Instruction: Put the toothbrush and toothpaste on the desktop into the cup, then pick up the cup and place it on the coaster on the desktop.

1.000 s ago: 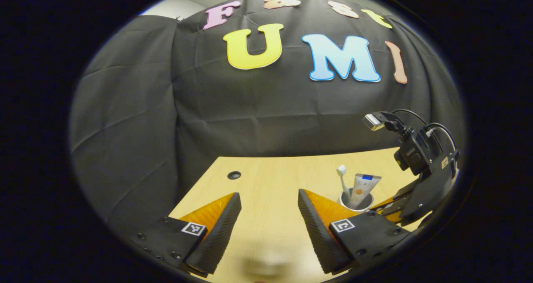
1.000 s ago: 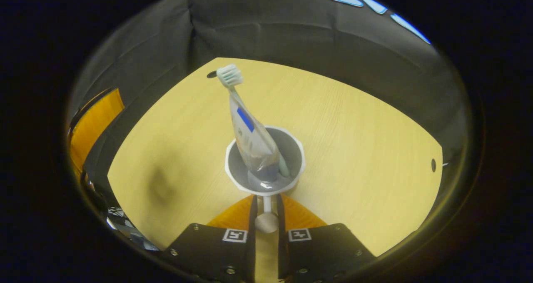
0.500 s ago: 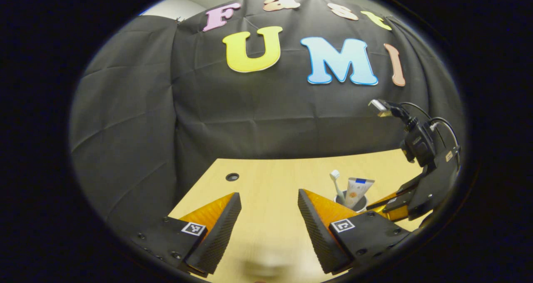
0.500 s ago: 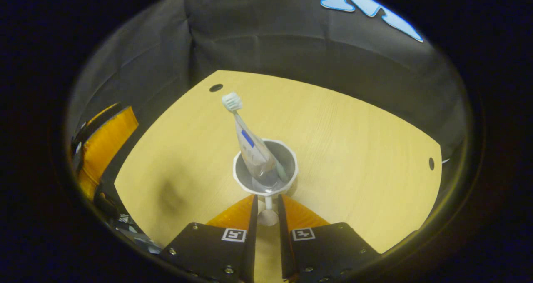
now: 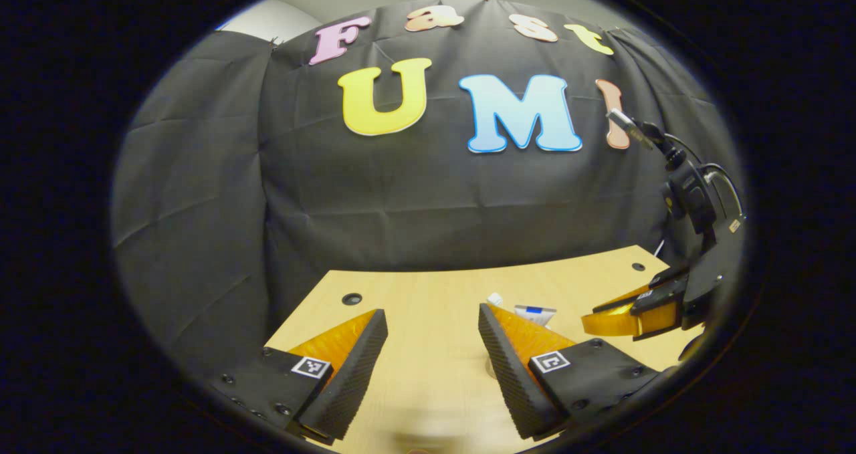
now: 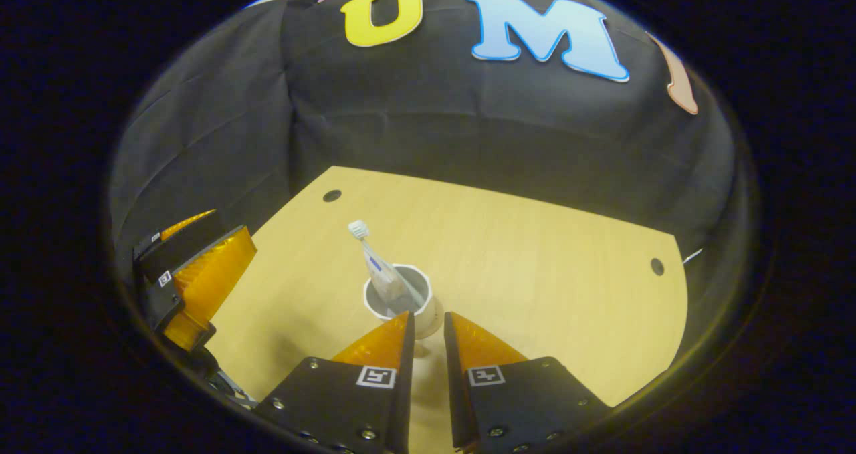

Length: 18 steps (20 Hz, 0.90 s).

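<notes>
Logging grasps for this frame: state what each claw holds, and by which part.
Left claw: open, holding nothing. Right claw: fingers nearly closed at the near side of the cup; whether they pinch its handle cannot be told.

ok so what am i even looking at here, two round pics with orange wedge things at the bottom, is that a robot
There is no robot here. A person holds a two-finger gripper in each hand, and a fisheye camera rides on each one, which is why the pictures are round. The wedges at the bottom are that gripper's own fingers. In the left gripper view, the left gripper is open over a wooden table. In the right gripper view, the right gripper has its fingers nearly together beside a cup holding a toothbrush and toothpaste. I can't tell whether it grips the cup.
</notes>
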{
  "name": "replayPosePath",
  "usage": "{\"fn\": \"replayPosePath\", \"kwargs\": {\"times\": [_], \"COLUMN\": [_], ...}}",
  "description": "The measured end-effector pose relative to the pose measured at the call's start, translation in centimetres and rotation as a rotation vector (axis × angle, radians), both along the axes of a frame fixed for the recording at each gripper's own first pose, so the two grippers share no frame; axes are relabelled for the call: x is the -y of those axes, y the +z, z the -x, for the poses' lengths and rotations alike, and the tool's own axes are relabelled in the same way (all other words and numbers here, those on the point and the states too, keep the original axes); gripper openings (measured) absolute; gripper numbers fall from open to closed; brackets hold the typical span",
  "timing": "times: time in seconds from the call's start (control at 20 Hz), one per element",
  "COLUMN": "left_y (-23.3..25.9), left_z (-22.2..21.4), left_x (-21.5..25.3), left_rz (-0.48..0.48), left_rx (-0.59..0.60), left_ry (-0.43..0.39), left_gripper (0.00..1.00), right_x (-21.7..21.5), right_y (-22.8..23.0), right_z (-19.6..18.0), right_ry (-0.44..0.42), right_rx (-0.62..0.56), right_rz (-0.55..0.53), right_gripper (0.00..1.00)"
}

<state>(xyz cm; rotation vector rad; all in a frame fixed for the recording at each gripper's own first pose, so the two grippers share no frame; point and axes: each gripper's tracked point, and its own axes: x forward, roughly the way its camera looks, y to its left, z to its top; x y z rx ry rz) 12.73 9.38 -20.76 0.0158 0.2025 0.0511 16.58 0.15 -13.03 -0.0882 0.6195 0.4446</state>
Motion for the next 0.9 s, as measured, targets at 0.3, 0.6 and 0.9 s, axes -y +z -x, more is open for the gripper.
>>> {"fn": "replayPosePath", "kwargs": {"times": [0.3, 0.6, 0.9], "left_y": [4.3, 9.4, 13.9], "left_z": [2.2, 5.2, 8.0], "left_x": [4.0, 6.6, 8.7], "left_rz": [0.011, 0.048, 0.049], "left_rx": [0.083, 0.194, 0.274], "left_ry": [-0.033, -0.021, -0.025], "left_gripper": [0.94, 0.89, 0.92], "right_x": [4.0, 6.9, 9.5], "right_y": [5.7, 10.7, 14.5], "right_z": [2.3, 6.1, 8.7], "right_ry": [-0.083, -0.135, -0.207], "right_rx": [0.205, 0.381, 0.521], "right_rz": [-0.018, -0.046, -0.099], "right_gripper": [0.24, 0.26, 0.37]}}
